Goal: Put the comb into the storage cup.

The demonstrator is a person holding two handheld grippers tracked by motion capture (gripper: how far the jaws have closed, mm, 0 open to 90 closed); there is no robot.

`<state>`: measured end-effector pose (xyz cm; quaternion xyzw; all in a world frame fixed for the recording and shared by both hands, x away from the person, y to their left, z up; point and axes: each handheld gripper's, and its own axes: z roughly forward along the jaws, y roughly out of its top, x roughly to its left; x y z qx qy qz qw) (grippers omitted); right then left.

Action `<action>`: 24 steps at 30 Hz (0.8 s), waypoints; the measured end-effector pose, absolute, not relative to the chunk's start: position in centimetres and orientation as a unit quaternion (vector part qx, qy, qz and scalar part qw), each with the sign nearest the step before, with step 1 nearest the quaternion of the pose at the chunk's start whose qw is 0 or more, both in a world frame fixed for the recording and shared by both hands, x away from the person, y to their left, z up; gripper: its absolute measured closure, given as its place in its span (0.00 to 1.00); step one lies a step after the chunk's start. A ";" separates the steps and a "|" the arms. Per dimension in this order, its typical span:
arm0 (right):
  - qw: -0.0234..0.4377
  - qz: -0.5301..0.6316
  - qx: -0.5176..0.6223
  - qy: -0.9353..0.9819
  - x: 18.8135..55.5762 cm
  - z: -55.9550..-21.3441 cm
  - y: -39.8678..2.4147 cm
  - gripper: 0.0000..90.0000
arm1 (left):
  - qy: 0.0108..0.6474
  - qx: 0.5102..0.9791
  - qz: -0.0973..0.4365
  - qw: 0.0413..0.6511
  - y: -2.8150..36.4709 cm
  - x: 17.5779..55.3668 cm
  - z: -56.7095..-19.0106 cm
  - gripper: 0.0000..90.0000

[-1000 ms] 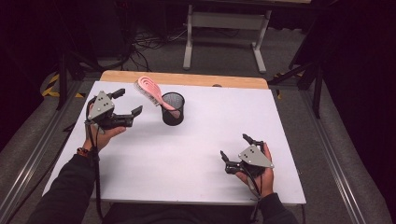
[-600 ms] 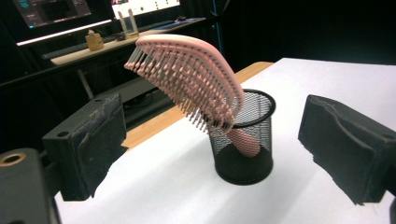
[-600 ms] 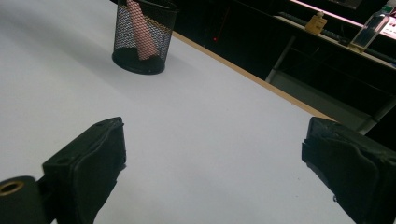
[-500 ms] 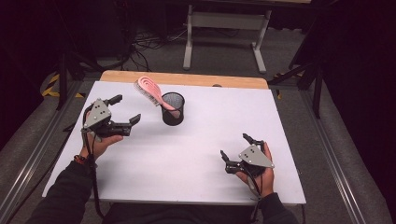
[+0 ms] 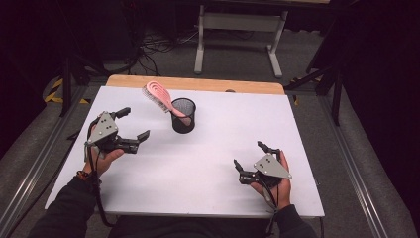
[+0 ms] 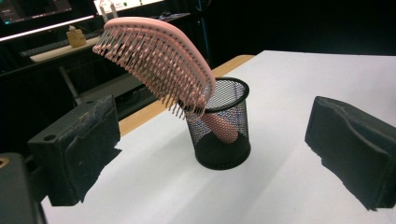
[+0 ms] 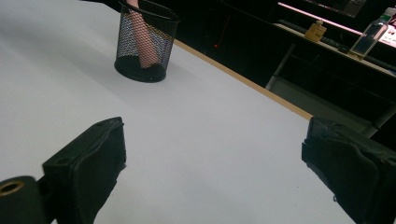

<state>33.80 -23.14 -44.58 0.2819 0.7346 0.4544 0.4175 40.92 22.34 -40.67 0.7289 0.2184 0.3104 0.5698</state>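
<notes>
Fingers of both grippers stand wide with nothing between them. Right gripper (image 5: 249, 163), held in the person's right hand (image 5: 277, 181) near the front right of the white tabletop (image 5: 208, 168), hovers low over bare surface, jaws spread, pointing toward the far left. Left gripper (image 5: 134, 124), in the left hand (image 5: 104, 158) at the left side of the table, has just been opening its jaws; they are empty and aimed at the cup. Its black padded fingers (image 6: 79, 144) frame the cup in the left gripper view but sit well short of it.

Farther back, near the table's far middle, stands the black wire-mesh pen cup (image 5: 183, 115), upright. Pink plastic hairbrush (image 5: 158, 96) sits handle-down inside it, leaning on the rim, bristled head sticking out and tilted toward the far left. Both grippers are apart from cup and brush. Beyond the white top runs a bare wooden table edge (image 5: 198, 83), then dark floor with a grey metal stand (image 5: 237, 22).
</notes>
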 end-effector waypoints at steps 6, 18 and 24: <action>0.429 0.461 0.290 0.721 33.7 -44.4 -23.3 0.08 | 0.203 0.732 0.312 0.570 22.0 40.2 -40.4 0.05; 0.422 0.464 0.290 0.723 33.7 -44.4 -23.4 0.08 | 0.181 0.740 0.305 0.572 21.4 38.9 -40.6 0.03; 0.418 0.465 0.289 0.725 33.7 -44.4 -23.3 0.07 | 0.175 0.745 0.305 0.567 21.0 38.2 -40.9 0.04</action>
